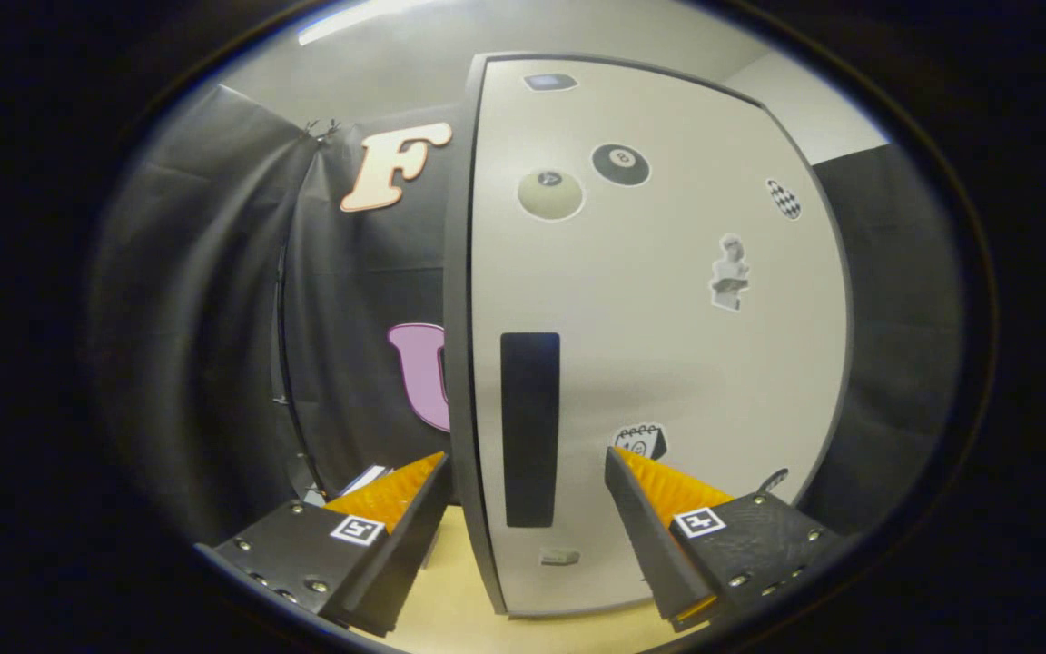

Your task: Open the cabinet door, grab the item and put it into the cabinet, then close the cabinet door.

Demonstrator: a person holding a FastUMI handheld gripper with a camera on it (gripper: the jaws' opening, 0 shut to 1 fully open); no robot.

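The cabinet door (668, 345) stands upright just ahead of me, a pale panel with several stickers and a dark left edge (459, 363). A tall black handle (530, 400) runs down the door near that edge. My gripper (526, 457) is open, its fingers set wide. The handle and the door's left edge lie between the two fingertips, and neither finger touches them. I cannot tell whether the door stands ajar. A small pale object (369, 474) peeks out behind the left finger; what it is cannot be made out.
A light wooden tabletop (450, 609) lies below the fingers and under the cabinet. Black cloth walls (214, 345) close off the space left of and behind the cabinet, and more black cloth hangs to its right.
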